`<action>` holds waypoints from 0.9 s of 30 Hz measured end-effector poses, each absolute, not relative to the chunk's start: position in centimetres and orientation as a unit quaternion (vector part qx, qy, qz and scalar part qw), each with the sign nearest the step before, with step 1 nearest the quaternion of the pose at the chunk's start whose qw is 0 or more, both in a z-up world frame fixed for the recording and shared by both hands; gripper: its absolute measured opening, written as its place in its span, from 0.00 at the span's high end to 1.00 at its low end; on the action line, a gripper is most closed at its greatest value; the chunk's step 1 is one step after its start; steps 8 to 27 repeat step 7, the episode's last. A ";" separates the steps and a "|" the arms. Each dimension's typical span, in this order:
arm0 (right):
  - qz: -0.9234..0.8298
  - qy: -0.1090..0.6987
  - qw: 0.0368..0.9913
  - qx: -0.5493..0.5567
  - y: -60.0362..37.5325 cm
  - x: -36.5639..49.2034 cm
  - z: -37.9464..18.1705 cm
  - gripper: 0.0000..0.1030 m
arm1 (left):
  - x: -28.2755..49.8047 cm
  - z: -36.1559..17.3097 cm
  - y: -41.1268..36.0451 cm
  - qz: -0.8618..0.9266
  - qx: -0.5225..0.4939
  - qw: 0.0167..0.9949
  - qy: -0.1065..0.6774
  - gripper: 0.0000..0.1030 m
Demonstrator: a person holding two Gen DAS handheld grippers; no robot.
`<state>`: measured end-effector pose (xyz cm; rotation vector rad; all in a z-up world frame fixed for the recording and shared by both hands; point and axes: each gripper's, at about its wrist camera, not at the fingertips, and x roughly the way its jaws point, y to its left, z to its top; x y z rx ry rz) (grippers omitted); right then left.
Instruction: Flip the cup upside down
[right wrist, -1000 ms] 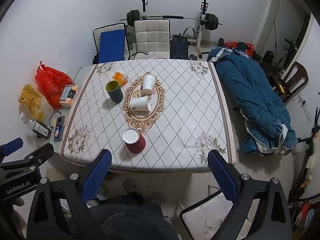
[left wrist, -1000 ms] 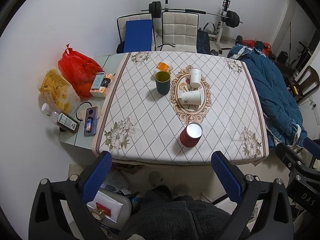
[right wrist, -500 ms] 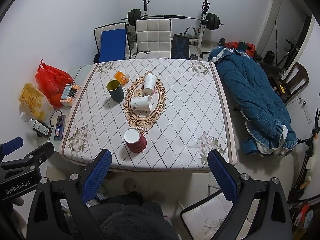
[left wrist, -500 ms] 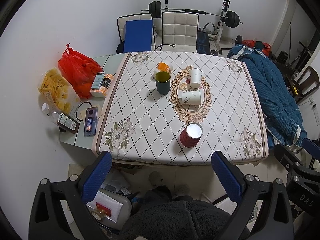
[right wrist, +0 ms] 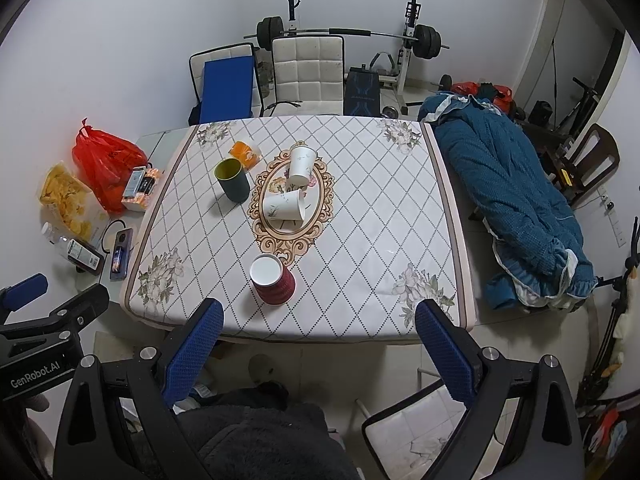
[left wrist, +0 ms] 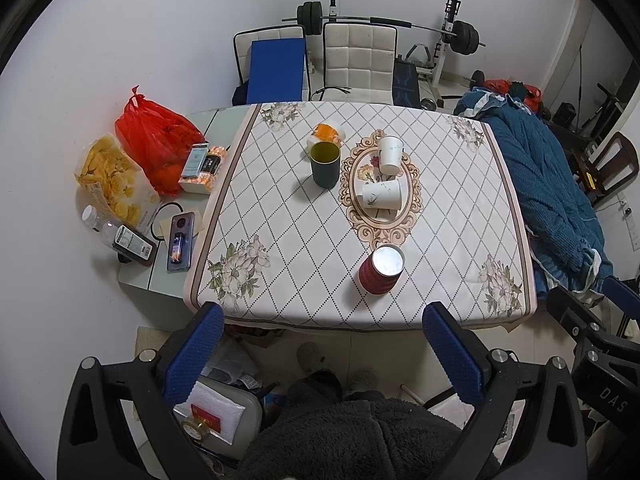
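Observation:
A red paper cup (left wrist: 381,269) (right wrist: 273,279) stands upright near the table's front edge, white inside. A dark green cup (left wrist: 325,164) (right wrist: 233,180) stands upright further back. One white paper cup (left wrist: 381,195) (right wrist: 285,206) lies on its side on the ornate oval; another white cup (left wrist: 389,154) (right wrist: 301,162) stands upside down behind it. My left gripper (left wrist: 320,344) and right gripper (right wrist: 318,340) are both open and empty, held high, short of the table's front edge.
The table (left wrist: 280,216) has a quilted floral cloth. An orange packet (left wrist: 328,133) lies behind the green cup. A red bag (left wrist: 156,140), snacks, bottles and a phone sit on the left side surface. Chairs stand behind; a blue quilt (right wrist: 512,200) lies to the right.
The right wrist view has shifted slightly, so the table sits a little more to the right in it. The cups have not moved.

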<state>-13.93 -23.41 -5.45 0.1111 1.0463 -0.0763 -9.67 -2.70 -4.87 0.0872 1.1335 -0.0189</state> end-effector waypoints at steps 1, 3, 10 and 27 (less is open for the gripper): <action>-0.036 0.499 0.864 0.054 -23.3 -13.9 -5.6 0.04 | -9.7 -4.9 -2.7 -0.008 0.041 0.843 0.536 0.01; -0.036 0.499 0.864 0.053 -23.3 -13.9 -5.6 0.04 | -9.7 -4.9 -2.8 -0.009 0.041 0.843 0.536 0.01; -0.036 0.499 0.864 0.053 -23.4 -14.0 -5.6 0.04 | -10.0 -5.0 -3.3 -0.013 0.042 0.843 0.535 0.01; -0.036 0.499 0.864 0.053 -23.4 -14.0 -5.6 0.04 | -10.0 -5.0 -3.3 -0.013 0.042 0.843 0.535 0.01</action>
